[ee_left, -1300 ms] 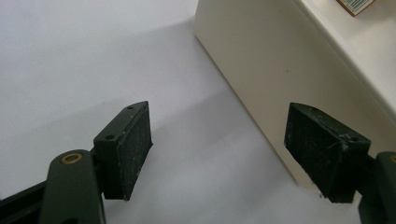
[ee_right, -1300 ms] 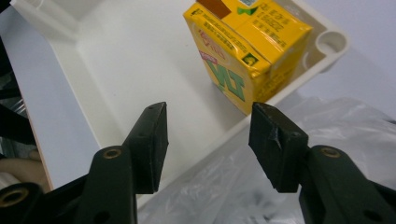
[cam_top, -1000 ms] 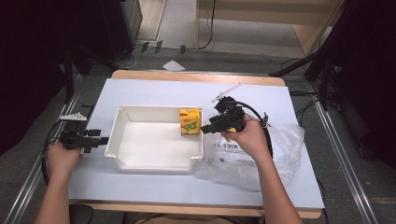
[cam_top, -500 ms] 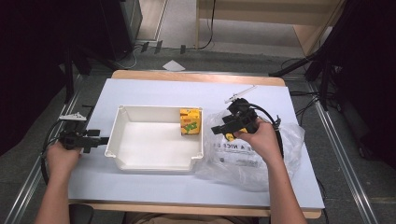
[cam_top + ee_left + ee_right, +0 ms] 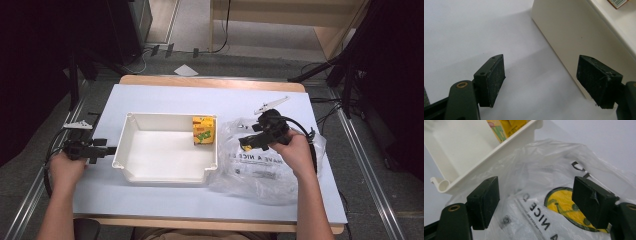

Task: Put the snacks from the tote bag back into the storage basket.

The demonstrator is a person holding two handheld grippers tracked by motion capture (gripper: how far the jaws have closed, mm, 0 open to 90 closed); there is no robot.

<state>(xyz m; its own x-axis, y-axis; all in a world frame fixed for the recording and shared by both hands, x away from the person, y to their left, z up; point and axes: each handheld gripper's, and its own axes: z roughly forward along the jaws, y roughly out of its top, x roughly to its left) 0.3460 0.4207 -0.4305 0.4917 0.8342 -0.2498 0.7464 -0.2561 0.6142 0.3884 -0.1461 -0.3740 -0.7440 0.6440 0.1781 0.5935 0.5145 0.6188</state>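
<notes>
Now the right gripper [image 5: 248, 142], jaws just spread and empty, should pinch the crinkled clear plastic bag [image 5: 544, 195] directly beneath, clear of the white plastic tub [image 5: 165, 172]; left gripper [image 5: 541, 82] rests parted.

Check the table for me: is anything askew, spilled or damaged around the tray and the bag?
Nothing spilled or broken. The yellow carton stands upright in the white tray, against its right wall. The clear plastic bag lies crumpled beside the tray, its edge against the tray's right side. That is the only untidy thing.

White table [image 5: 165, 97]: tray [image 5: 131, 150], plastic bag [image 5: 260, 172].
</notes>
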